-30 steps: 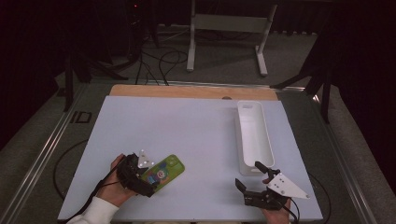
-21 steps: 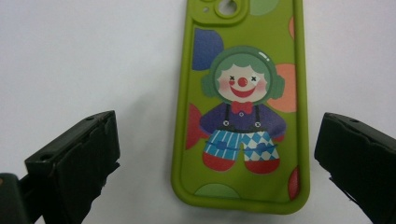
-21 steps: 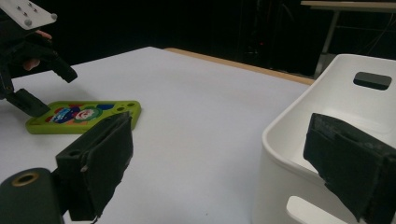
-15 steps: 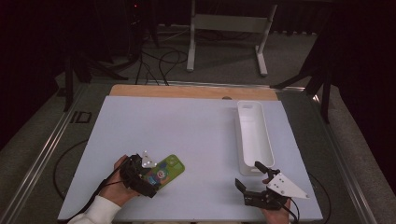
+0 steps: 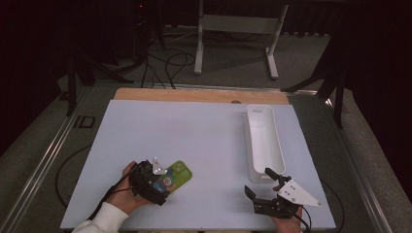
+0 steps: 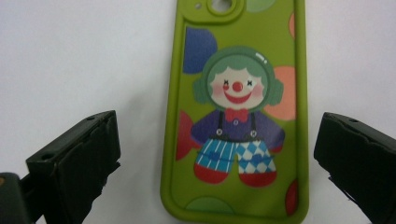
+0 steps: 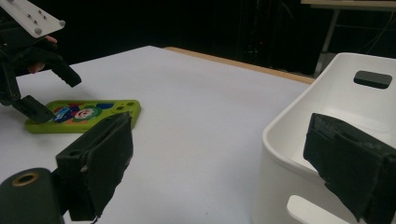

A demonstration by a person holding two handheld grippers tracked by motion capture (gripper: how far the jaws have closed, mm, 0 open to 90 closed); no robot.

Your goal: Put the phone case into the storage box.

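Observation:
A green phone case point(image 5: 177, 174) with a clown picture lies flat on the white table at the front left. In the left gripper view the case point(image 6: 238, 107) runs up the middle. My left gripper point(image 6: 218, 128) is open, its jaws standing wide on either side of the case's lower end with white table showing in both gaps. In the high view the left gripper point(image 5: 154, 183) sits at the case's near-left end, held by a hand. My right gripper point(image 5: 257, 180) is open and holds nothing at the front right, just before the tray. The right gripper view shows my right gripper point(image 7: 219, 140), and farther off the case point(image 7: 84, 114) and the left gripper point(image 7: 53, 95).
A long white tray point(image 5: 265, 141) lies lengthwise on the table's right side, its near end wall point(image 7: 299, 154) close to my right jaw. A wooden strip point(image 5: 194, 95) edges the table's far side. Dark floor, cables and a metal stand lie beyond.
The left gripper has shifted slightly right, closer over the case's near end. The right gripper and the tray have not moved.

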